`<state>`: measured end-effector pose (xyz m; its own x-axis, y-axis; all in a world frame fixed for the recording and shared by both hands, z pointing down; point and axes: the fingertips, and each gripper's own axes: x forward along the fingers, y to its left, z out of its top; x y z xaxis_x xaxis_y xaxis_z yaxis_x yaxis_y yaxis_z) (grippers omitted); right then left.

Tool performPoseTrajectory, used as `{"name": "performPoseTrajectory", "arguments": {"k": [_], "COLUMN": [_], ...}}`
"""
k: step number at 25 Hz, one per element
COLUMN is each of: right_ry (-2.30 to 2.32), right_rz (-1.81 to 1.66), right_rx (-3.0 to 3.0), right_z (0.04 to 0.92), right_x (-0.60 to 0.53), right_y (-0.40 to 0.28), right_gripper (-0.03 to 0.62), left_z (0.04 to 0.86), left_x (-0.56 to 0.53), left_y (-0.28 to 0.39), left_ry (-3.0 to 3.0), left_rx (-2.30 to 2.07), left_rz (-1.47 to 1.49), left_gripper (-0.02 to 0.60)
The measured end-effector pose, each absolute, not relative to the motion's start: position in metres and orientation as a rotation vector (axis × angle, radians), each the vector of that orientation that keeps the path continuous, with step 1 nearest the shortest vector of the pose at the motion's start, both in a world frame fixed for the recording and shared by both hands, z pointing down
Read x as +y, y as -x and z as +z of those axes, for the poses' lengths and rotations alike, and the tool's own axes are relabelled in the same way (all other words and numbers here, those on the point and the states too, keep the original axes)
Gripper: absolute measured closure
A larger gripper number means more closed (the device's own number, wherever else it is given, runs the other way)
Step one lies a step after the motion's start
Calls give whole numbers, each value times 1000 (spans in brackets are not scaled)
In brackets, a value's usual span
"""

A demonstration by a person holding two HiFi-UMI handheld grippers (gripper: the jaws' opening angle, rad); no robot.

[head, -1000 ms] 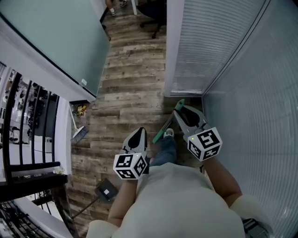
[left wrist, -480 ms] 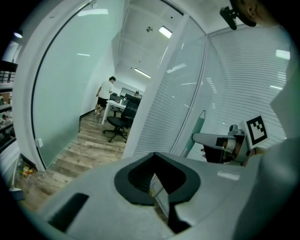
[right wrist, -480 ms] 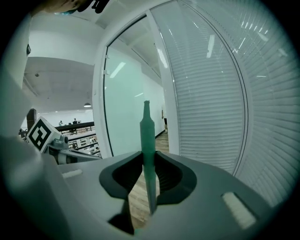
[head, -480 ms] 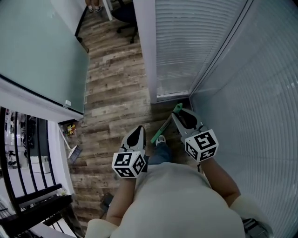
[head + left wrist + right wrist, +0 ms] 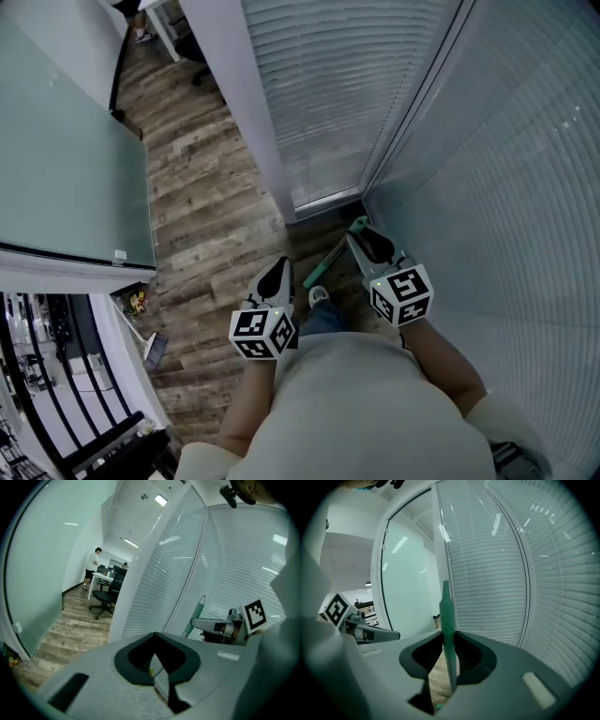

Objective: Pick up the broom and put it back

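Observation:
The broom shows only as its green handle, slanting over the wood floor in the head view. My right gripper is shut on that handle. In the right gripper view the handle stands upright between the jaws of the right gripper, its pointed end above them. The broom's head is hidden. My left gripper hangs beside it over the floor, jaws together and nothing in them. From the left gripper view, the left gripper looks past its tips at the right gripper and the green handle.
Two glass walls with white blinds meet in a corner just ahead. A white pillar stands left of it. A small brush-like thing lies lower left by a black railing. An office chair and a person are far off.
The view has swung round: the blind-covered corner now lies straight ahead and the frosted panel has slid left. Both grippers moved with it; the right one still grips the green handle.

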<state>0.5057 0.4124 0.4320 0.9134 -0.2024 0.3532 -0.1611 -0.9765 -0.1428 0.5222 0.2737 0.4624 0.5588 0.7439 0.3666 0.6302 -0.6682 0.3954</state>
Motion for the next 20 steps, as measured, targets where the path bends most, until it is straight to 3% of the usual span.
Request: {"name": "performPoseTrajectory", "arguments": {"k": [20], "right_ry": [2874], "right_rz": [-735], "right_rx": [164], "right_z": [535], "right_x": [489], "right_y": [-584], "right_gripper": [499], "left_z": [500], "left_x": [346], "left_y": [-599], "left_ry": [-2580], "left_rx": [1232], "left_rz": [786], "left_gripper": [575]}}
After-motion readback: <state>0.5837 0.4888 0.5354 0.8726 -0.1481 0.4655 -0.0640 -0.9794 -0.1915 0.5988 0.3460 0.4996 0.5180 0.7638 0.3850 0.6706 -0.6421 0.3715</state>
